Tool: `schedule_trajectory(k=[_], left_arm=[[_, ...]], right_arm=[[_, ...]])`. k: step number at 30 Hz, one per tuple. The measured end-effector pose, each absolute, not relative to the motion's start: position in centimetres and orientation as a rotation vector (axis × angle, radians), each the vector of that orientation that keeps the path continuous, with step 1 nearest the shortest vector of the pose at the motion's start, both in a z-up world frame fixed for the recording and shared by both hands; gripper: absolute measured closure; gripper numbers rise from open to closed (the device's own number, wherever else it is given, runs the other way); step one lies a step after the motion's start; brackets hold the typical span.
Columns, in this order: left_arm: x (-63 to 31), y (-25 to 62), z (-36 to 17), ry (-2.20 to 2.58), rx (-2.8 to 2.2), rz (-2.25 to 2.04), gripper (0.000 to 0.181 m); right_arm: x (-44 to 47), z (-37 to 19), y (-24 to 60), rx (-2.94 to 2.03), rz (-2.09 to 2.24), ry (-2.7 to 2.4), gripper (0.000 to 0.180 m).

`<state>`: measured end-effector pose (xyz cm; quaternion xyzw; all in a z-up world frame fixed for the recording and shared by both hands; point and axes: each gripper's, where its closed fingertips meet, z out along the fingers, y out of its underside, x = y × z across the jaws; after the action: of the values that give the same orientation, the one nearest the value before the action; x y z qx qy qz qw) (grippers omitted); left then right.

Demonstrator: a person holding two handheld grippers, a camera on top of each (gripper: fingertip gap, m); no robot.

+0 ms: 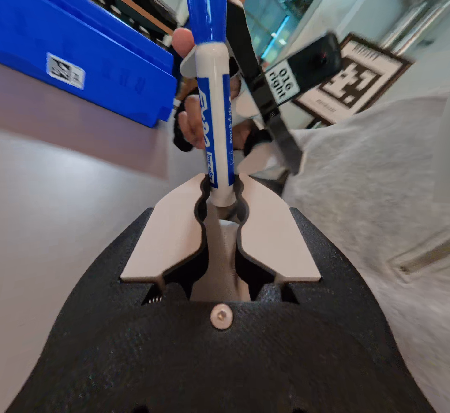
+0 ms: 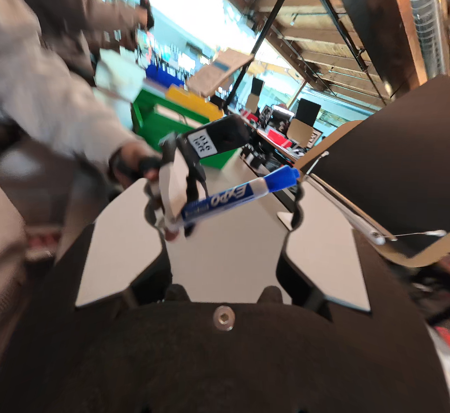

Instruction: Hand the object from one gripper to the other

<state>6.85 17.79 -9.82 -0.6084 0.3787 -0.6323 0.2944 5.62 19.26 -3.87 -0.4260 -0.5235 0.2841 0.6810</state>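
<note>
A blue-and-white dry-erase marker (image 1: 215, 99) with a blue cap stands out forward from my left gripper (image 1: 222, 182), which is shut on its bottom end. Beyond it, the right gripper's white fingers (image 1: 188, 66) sit on either side of the marker's upper barrel, and a hand holds that gripper. In the right wrist view my right gripper (image 2: 222, 197) is wide open. The marker (image 2: 233, 198) lies slanted across the gap between its fingers without touching them. The left gripper (image 2: 170, 219) holds the marker's end at the left.
A blue bin (image 1: 85, 60) sits on the grey table (image 1: 60, 194) to the left. A person's grey sleeve (image 1: 365, 182) fills the right. A framed black-and-white pattern (image 1: 353, 80) stands behind. In the right wrist view there are green (image 2: 155, 121) and yellow (image 2: 192, 102) bins and a dark panel (image 2: 389, 158).
</note>
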Motion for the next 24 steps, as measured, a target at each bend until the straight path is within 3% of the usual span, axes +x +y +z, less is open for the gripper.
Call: schedule_trajectory(k=[7,18,24], left_arm=[[6.2,16.9,-9.3,0.846,-1.715,-2.174,0.162],[6.8,14.2,-8.9,0.929,-1.713,-2.344,0.161],[6.7,14.2,-8.9,0.906,-1.711,-2.383,0.161]], right_arm=[[5.0,-7.0,20.2,-1.022,0.522,-1.279,0.032],[4.8,-7.7,20.3,-1.077,0.56,-1.287,0.033],[4.9,-7.7,19.8,-1.042,0.561,-1.314,0.051]])
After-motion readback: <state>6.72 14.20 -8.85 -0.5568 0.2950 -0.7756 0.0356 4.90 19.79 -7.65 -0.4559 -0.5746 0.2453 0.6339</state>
